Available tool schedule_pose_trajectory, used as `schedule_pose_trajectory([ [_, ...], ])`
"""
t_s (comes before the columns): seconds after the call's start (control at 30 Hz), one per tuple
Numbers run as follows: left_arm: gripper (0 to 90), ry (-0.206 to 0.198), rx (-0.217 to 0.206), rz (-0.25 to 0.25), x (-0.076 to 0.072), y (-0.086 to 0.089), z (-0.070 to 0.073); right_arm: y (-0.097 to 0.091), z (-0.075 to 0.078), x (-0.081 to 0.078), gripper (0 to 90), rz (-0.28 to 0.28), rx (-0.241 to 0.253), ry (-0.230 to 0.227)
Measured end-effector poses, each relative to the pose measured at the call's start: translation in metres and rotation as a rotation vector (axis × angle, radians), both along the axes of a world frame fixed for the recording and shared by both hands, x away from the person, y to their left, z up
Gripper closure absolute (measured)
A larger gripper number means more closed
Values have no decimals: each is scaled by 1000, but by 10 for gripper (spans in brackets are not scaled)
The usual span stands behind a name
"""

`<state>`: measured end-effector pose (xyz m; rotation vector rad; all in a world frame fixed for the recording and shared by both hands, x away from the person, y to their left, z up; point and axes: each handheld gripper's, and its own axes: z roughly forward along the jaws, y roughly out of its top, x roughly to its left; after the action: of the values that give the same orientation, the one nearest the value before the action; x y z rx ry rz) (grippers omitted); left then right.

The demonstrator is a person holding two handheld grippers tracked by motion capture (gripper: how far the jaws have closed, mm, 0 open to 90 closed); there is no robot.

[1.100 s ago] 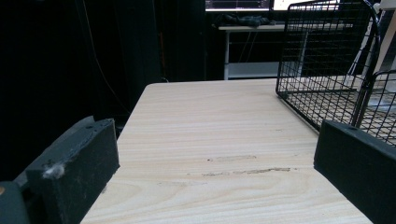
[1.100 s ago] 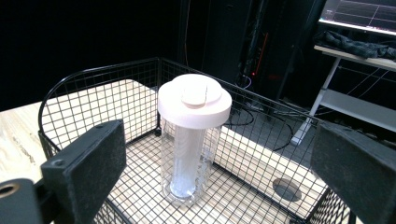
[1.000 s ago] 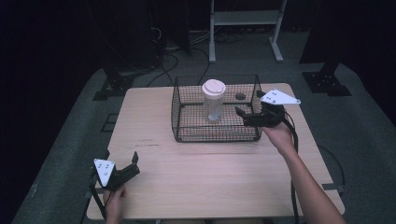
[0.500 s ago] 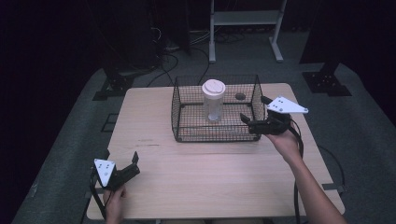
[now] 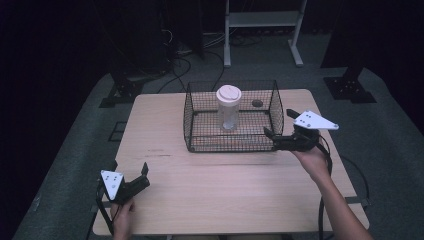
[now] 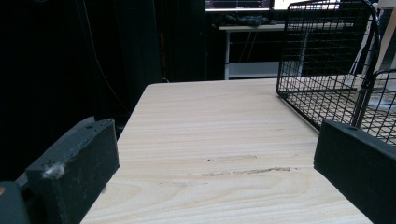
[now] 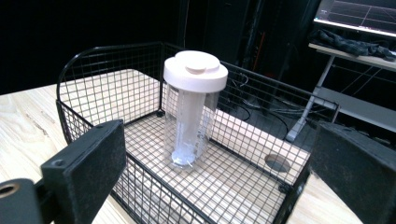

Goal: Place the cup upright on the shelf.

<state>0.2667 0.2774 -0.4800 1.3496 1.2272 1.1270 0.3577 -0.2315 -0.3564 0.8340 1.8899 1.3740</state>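
A black wire basket [image 5: 231, 143] stands on the far middle of the wooden table [image 5: 225, 190]. Upright inside it is a clear plastic jar [image 5: 229, 114] with a white lid. My right gripper [image 5: 279, 123] hangs open just outside the basket's right wall, nothing held. In the right gripper view its jaws [image 7: 219, 186] frame the jar [image 7: 191, 116] from above the basket's rim [image 7: 79, 121]. My left gripper [image 5: 131, 167] rests open near the table's front left corner. The left gripper view has its jaws [image 6: 215, 182] wide apart over bare wood, the basket [image 6: 322, 51] off to the right.
A round cable hole [image 5: 257, 103] in the tabletop lies under the basket's far right corner. A white metal stand [image 5: 260, 22] and cables sit on the floor behind the table. Bare wood stretches between the two grippers.
My right gripper has drawn back from the basket, moving right and toward the person's side, still open. The left gripper and the jar have stayed put.
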Motion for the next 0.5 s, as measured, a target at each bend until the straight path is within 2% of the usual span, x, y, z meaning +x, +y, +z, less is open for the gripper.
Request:
schedule_pose_trajectory([
  [0.5,0,-2,2,0,0,0,0,-14,-13,-13,29,-21,-9,10],
])
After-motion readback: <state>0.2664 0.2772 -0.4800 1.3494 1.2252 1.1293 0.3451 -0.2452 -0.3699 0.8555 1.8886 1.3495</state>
